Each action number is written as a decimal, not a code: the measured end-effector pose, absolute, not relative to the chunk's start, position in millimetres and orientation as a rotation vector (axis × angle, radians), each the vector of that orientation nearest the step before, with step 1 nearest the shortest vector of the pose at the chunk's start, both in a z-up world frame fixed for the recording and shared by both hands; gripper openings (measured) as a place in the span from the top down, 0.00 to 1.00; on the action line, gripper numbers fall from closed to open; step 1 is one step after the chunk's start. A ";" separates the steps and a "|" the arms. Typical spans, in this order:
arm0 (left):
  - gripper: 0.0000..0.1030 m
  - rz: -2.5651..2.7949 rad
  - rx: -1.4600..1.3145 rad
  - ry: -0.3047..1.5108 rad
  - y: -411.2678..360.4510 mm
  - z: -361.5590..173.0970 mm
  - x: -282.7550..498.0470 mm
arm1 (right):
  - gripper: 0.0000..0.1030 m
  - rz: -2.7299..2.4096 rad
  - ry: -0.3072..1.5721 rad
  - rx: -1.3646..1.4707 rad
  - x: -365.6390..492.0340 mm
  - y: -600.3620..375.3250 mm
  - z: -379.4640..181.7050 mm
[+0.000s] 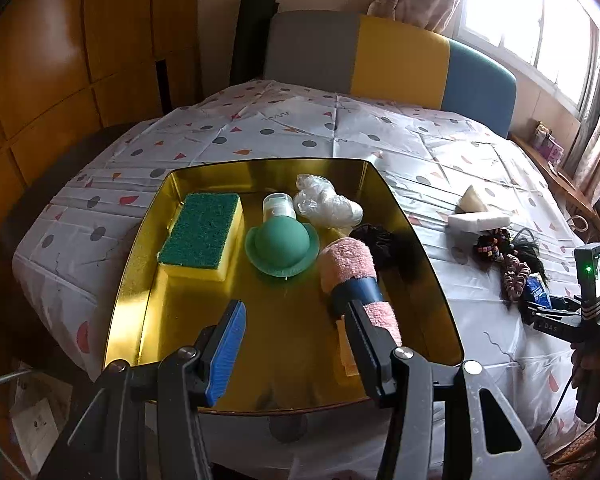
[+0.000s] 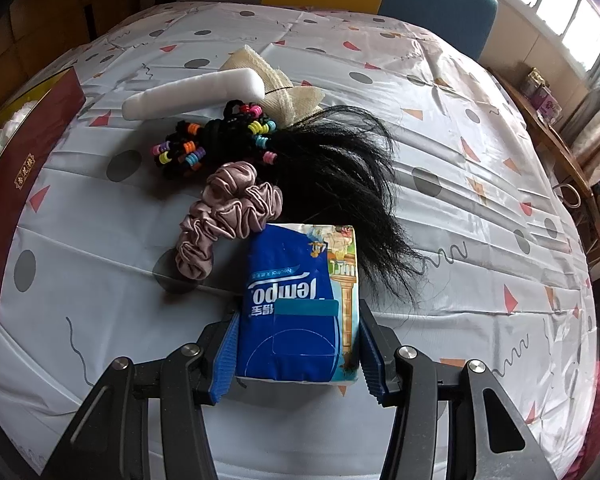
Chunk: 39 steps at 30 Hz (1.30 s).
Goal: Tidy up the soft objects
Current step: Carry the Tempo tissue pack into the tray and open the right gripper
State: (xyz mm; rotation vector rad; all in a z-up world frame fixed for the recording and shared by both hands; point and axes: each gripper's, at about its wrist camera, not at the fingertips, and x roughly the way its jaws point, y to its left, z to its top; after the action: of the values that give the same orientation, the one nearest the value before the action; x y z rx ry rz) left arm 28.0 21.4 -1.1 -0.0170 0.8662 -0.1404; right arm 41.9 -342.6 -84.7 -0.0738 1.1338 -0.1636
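My left gripper [image 1: 296, 312] hangs open over a gold tray [image 1: 148, 280], with nothing between its fingers. In the tray lie a green-topped yellow sponge [image 1: 202, 236], a green dome-shaped piece [image 1: 282, 246], a small bottle [image 1: 278, 206], crumpled clear plastic [image 1: 326, 202], a dark scrunchie [image 1: 380, 242] and a pink and blue rolled sock [image 1: 352, 270], whose near end passes behind my right-hand finger. My right gripper [image 2: 298, 316] is shut on a blue tissue pack [image 2: 300, 280] low over the tablecloth; both pads press its sides. The same gripper [image 1: 540, 308] shows at the right in the left wrist view.
Beyond the tissue pack lie a pink scrunchie [image 2: 228, 216], black hair [image 2: 340, 168], beaded hair ties [image 2: 212, 140], a white foam bar [image 2: 192, 94] and a cream mesh piece [image 2: 268, 76]. The tray's red outer wall [image 2: 24, 168] stands at the left. A grey, yellow and blue chair back [image 1: 380, 56] is behind the table.
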 end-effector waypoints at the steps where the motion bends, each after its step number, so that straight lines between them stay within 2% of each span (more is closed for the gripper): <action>1: 0.49 -0.140 -0.017 0.865 22.1 -1.0 27.9 | 0.49 -0.165 1.138 -0.075 42.5 -342.5 -84.2; 15: 0.49 -0.125 -0.038 0.877 34.2 -8.7 28.4 | 0.50 -0.135 1.137 -0.020 30.7 -325.7 -67.5; 21: 0.49 -0.113 -0.057 0.879 40.4 -10.8 30.7 | 0.50 -0.069 1.046 0.083 21.7 -315.8 -34.5; 31: 0.49 -0.025 -0.133 0.836 81.7 0.8 36.9 | 0.50 0.302 0.928 0.019 34.8 -174.6 13.5; 39: 0.49 0.084 -0.204 0.831 134.3 0.0 37.4 | 0.49 0.504 1.002 -0.119 70.0 -56.6 -8.8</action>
State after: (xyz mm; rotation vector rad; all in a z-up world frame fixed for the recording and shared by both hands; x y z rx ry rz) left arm 37.4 134.3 0.0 -0.2038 0.8311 0.0840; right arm 70.0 -56.6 -8.8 -0.1191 1.0017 0.5040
